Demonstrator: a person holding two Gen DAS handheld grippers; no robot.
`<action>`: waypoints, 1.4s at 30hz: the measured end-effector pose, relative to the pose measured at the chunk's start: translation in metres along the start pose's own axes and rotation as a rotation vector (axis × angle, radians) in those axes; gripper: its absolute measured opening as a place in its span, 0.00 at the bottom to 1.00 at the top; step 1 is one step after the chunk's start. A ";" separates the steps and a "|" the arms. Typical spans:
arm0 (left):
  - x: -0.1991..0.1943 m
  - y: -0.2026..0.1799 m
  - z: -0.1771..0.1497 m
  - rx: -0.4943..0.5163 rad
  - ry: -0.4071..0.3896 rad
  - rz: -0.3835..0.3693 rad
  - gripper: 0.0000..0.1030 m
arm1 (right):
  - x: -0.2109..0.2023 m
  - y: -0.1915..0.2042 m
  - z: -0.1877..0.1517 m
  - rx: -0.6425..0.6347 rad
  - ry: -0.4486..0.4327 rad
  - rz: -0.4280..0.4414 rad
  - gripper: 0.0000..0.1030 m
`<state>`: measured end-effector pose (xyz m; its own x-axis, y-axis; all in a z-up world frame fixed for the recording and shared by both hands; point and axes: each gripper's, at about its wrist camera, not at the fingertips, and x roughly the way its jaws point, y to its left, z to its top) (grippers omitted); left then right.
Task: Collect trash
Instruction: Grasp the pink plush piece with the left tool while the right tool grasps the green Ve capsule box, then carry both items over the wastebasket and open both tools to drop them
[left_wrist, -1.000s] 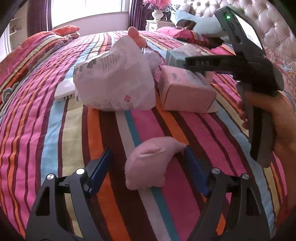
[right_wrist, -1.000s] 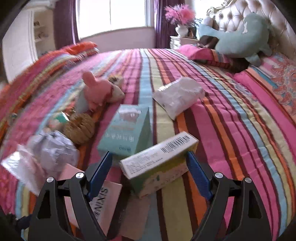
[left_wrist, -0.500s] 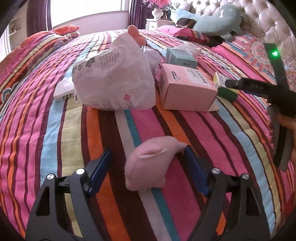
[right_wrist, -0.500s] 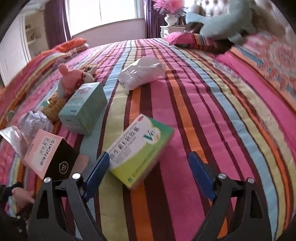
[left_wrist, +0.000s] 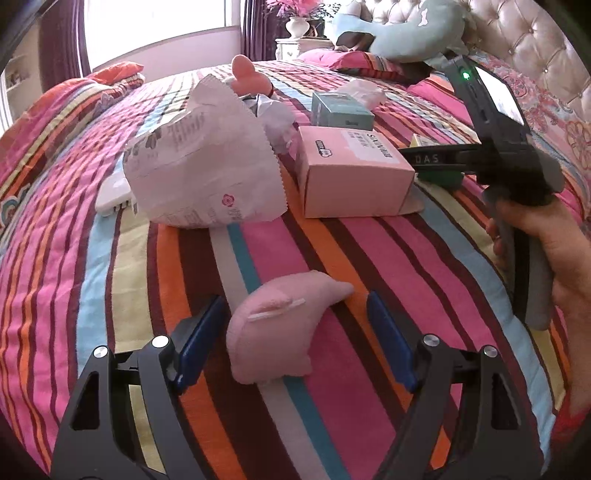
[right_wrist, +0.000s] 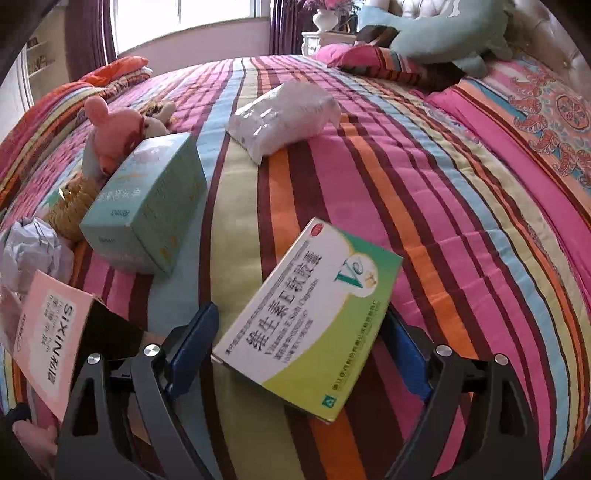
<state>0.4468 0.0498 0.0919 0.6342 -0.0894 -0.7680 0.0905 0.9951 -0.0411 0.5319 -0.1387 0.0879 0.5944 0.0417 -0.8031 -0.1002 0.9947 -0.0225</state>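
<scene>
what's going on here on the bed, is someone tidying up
A person holds a gripper in each hand over a striped bed strewn with packaging. The left gripper is open around a small pink plush lying on the cover. The right gripper is open around a green and white medicine box, not clamped. A pink box, a teal box and a torn white bag lie untouched.

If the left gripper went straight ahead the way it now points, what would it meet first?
Most likely the pink plush toy, which lies between the open fingers of the left gripper, with the white crumpled bag further on.
</scene>
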 end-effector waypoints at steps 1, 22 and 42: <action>0.002 0.000 0.001 0.000 0.008 -0.002 0.72 | 0.000 -0.003 0.000 0.013 0.001 0.022 0.81; -0.090 0.000 -0.062 -0.012 -0.084 -0.045 0.31 | -0.135 -0.032 -0.135 -0.058 -0.082 0.355 0.63; -0.195 -0.062 -0.425 -0.119 0.322 -0.152 0.31 | -0.273 0.030 -0.452 -0.270 0.259 0.755 0.63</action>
<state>-0.0093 0.0245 -0.0275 0.3452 -0.2369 -0.9081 0.0630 0.9713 -0.2294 0.0061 -0.1628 0.0373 0.0926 0.6315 -0.7699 -0.6045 0.6500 0.4605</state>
